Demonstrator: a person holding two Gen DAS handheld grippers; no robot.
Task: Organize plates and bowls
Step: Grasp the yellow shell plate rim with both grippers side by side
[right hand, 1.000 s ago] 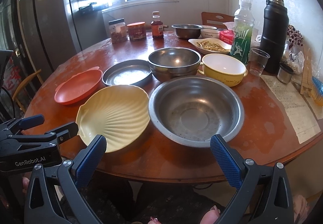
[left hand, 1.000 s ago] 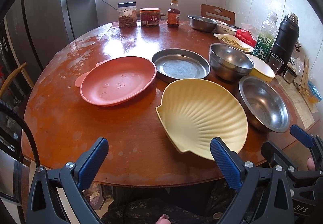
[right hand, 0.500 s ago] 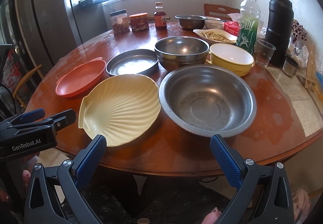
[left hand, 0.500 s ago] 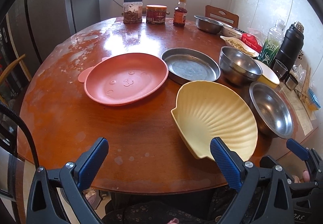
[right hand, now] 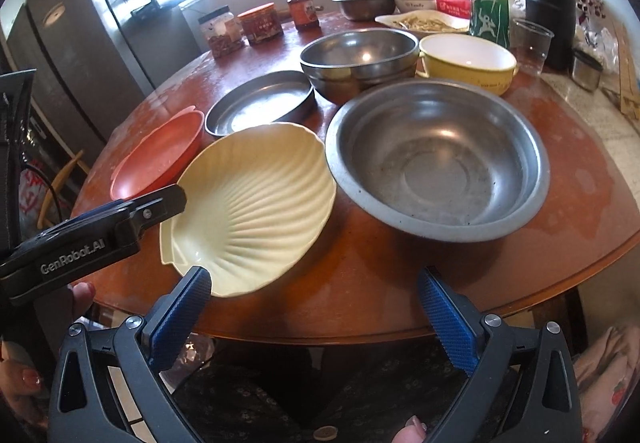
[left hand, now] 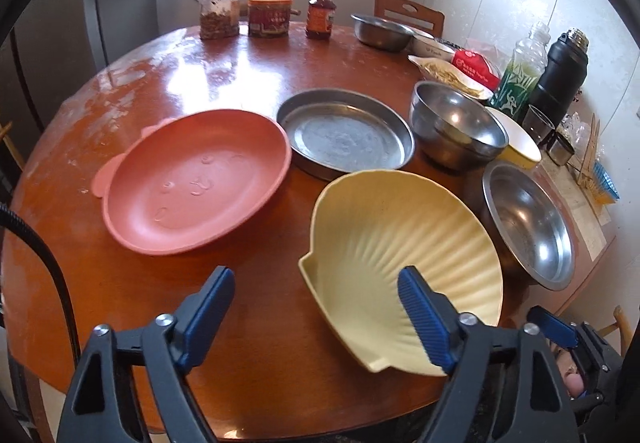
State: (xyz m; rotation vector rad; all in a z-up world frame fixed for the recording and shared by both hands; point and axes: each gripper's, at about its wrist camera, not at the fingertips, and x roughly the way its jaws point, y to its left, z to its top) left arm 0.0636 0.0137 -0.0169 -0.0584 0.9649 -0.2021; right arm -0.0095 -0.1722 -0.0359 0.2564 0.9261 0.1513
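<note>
The shell-shaped yellow plate (left hand: pixel 404 255) is taken as the landmark; it lies on the round wooden table (left hand: pixel 248 55), near the table's near edge. The left gripper (left hand: pixel 316 303) is seen with its jaws apart, and they have just been closing; the plate's near-left rim is found between its blue pads, with one pad (left hand: pixel 424 319) over the plate's inside and the other pad (left hand: pixel 210 303) over bare table beside the plate. Whether either pad touches the plate cannot be told. The right gripper (right hand: pixel 316 307) is held open with nothing between its pads, just off the plate's near rim, and its left pad (right hand: pixel 180 319) is seen in front of that rim. To the left of the plate the pink plate (left hand: pixel 196 179) is set; behind the plate lies the round steel pan (left hand: pixel 346 135); to its right, the wide steel bowl (right hand: pixel 436 159) is placed close beside it. Further behind stand a deeper steel bowl (right hand: pixel 360 59) and a yellow handled bowl (right hand: pixel 468 63).
</note>
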